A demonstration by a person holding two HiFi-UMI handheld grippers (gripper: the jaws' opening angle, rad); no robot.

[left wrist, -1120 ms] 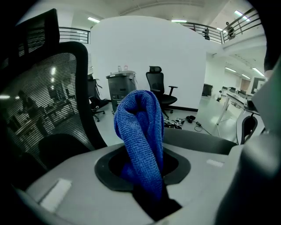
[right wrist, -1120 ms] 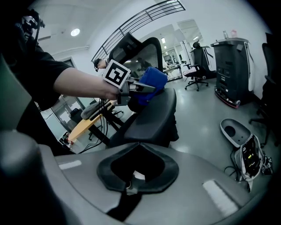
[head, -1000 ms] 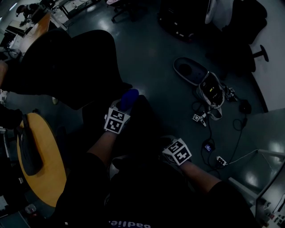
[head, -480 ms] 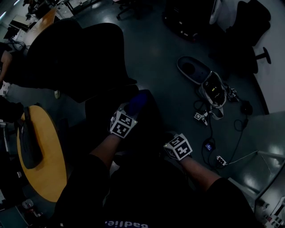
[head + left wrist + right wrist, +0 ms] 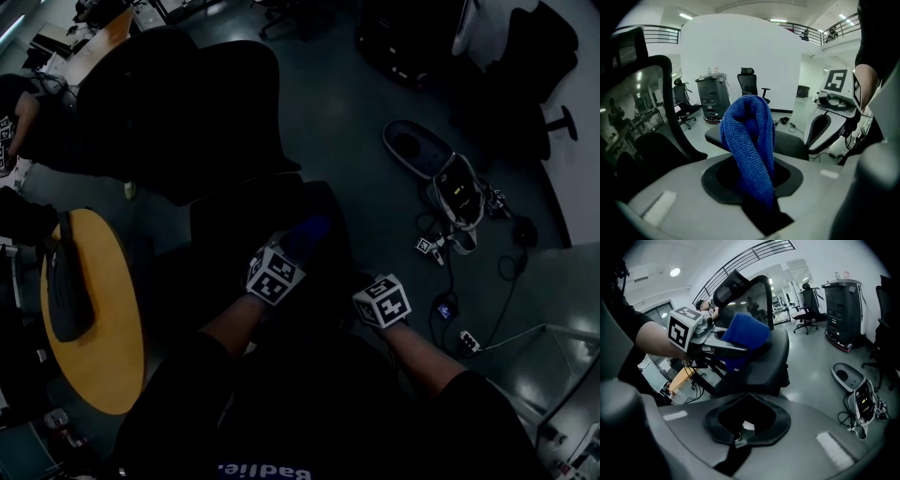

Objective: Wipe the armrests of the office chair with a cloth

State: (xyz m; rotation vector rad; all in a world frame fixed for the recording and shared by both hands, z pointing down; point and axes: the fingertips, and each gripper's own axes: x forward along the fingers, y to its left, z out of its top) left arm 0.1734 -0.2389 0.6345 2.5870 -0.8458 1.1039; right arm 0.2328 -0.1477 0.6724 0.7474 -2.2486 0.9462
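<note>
The head view is dark. A black office chair (image 5: 197, 103) stands in front of me, its seat (image 5: 234, 225) under my hands. My left gripper (image 5: 292, 251) is shut on a blue cloth (image 5: 308, 232), which stands bunched up out of the jaws (image 5: 749, 140). Just beyond the cloth lies a dark padded part of the chair (image 5: 790, 144); whether they touch is unclear. My right gripper (image 5: 366, 289) is to the right, shut and holding nothing (image 5: 740, 439). From it I see the left gripper and cloth (image 5: 746, 333) against the chair's backrest (image 5: 761, 364).
A round wooden table (image 5: 103, 347) with a dark object on it stands at the left. On the floor to the right lie a grey shell (image 5: 417, 148), small devices and cables (image 5: 457, 199). More chairs (image 5: 525, 56) and a black cabinet (image 5: 843, 310) stand beyond.
My left gripper has carried the blue cloth to the right and closer to me over the chair. The right gripper has shifted slightly forward.
</note>
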